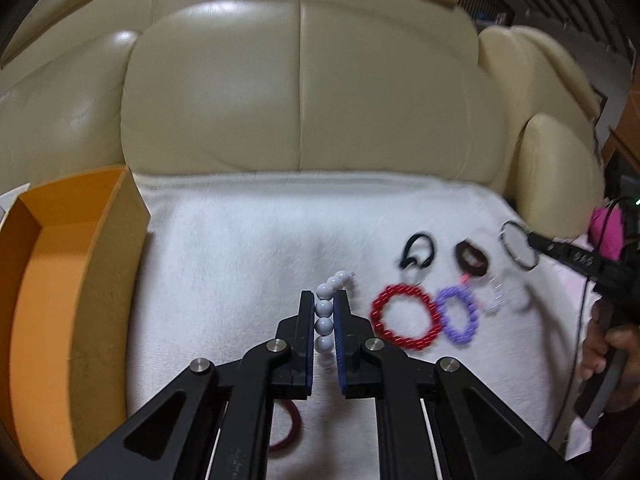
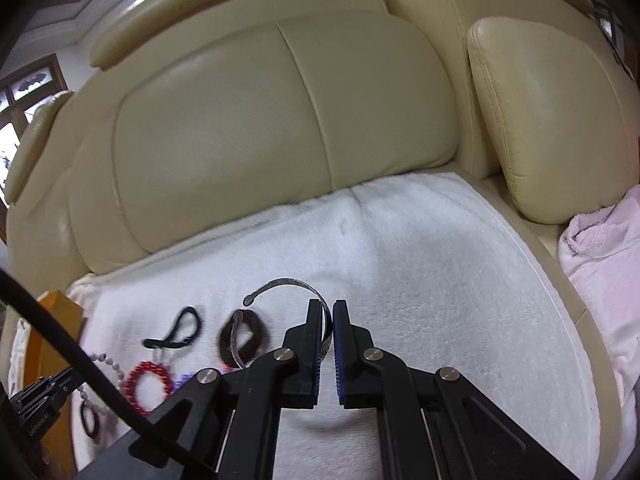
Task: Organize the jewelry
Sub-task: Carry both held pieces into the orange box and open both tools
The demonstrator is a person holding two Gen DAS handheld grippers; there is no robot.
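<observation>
Beads of the pale lilac round-bead strand (image 1: pixel 325 312) are sitting pinched between the left gripper (image 1: pixel 323 300), its jaws nearly closed on them above the white fluffy towel (image 1: pixel 240 264); carrying it well likely means lifting steadily so the hanging tail clears before swinging toward the orange open box (image 1: pixel 52 248). The right gripper (image 2: pixel 327 312) is clamping the thin silver open bangle (image 2: pixel 288 283), raised just over the towel.

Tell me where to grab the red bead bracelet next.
Take the red bead bracelet by its left arc, one tool finger inside the ring and one outside, coming down from above. It lies flat on the white towel; its right arc touches the purple bracelet, while the left side has bare towel around it.
</observation>
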